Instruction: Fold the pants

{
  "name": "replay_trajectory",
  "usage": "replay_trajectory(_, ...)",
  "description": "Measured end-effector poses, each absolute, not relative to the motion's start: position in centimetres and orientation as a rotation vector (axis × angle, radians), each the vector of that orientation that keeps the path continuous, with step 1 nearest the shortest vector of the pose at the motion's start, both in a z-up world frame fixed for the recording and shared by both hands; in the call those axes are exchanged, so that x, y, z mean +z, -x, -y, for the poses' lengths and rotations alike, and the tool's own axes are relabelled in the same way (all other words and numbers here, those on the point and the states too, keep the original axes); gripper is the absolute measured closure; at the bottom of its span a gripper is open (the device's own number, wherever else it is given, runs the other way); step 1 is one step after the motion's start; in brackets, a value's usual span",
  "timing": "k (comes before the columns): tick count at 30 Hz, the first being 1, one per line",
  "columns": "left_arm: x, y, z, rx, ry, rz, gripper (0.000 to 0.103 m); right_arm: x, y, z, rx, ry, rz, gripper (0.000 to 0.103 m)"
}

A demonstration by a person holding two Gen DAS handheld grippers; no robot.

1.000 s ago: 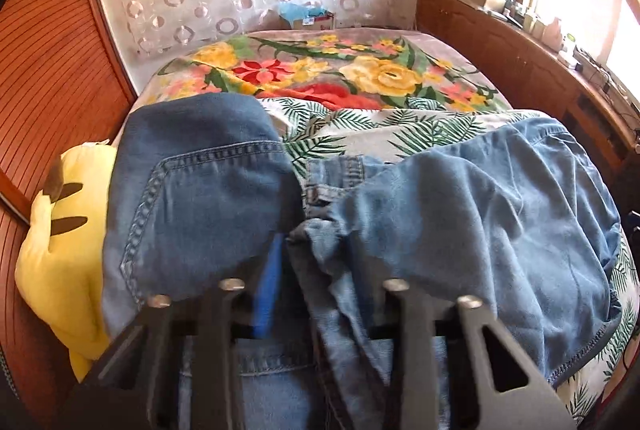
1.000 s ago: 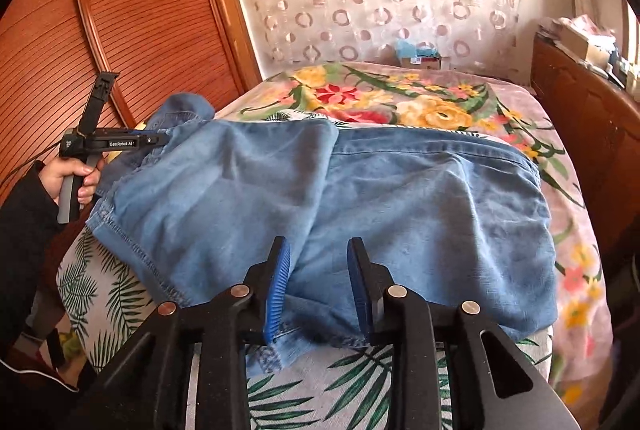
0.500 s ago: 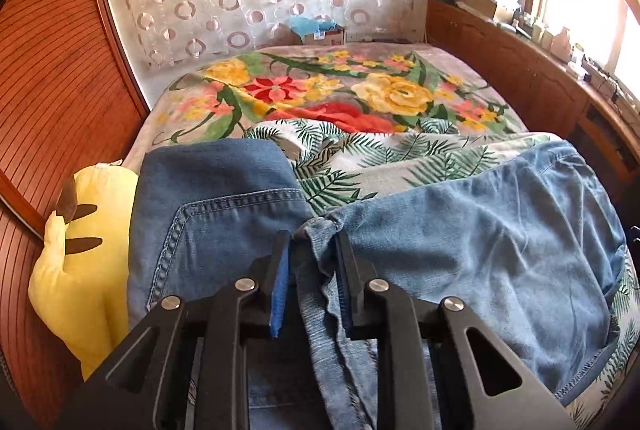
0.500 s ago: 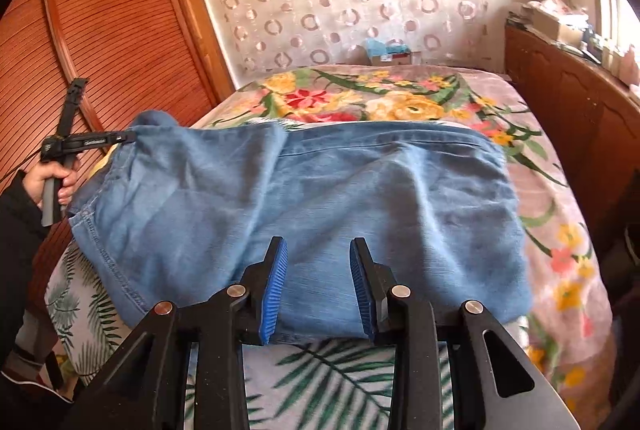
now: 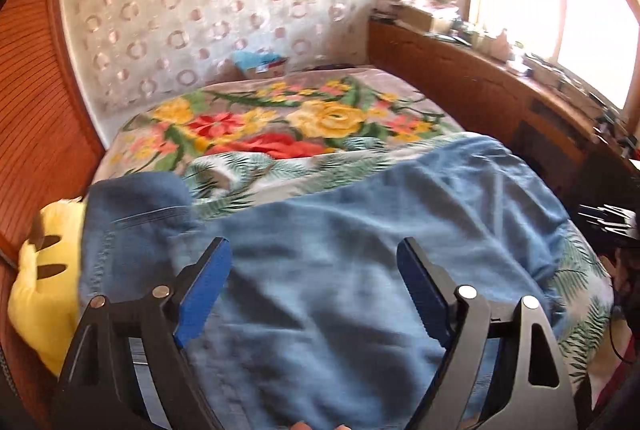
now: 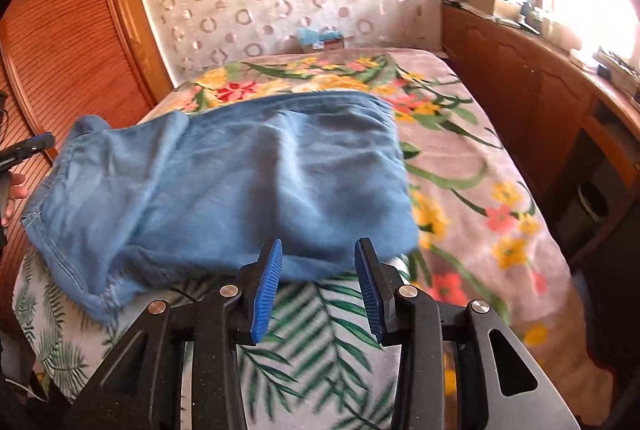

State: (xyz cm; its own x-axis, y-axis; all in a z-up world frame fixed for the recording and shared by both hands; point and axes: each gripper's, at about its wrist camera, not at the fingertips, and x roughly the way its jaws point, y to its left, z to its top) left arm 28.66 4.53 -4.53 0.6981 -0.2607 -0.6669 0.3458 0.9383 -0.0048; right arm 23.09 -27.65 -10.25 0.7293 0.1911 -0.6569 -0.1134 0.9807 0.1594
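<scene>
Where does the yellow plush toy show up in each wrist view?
Left wrist: yellow plush toy at the left edge, beside the jeans.
Right wrist: not in it.
Shared landmark: the blue box at the bed's far end, also seen top centre on the right.

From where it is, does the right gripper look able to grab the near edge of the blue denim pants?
Probably yes: the right gripper is open, and the blue denim pants edge lies just ahead with nothing between.

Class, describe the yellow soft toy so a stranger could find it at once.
Start at the bed with the floral blanket. At its near left edge, against the wooden slatted wall, sits the yellow plush toy, partly under the denim pants. It alone is plain yellow with dark markings.
</scene>
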Motion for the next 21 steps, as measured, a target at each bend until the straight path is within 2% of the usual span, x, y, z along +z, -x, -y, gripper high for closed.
replay_trajectory(10, -5.3, -25.9, 1.9, -0.477, -0.13, -0.732, 0.018, -10.3, -23.5, 28.5, 0.127, -0.06, -0.791, 0.062)
replay_trajectory(21, -6.3, -25.2, 4.4, -0.503, -0.137, -0.767, 0.018, -10.3, -24.9, 29.2, 0.129, -0.053, -0.824, 0.062)
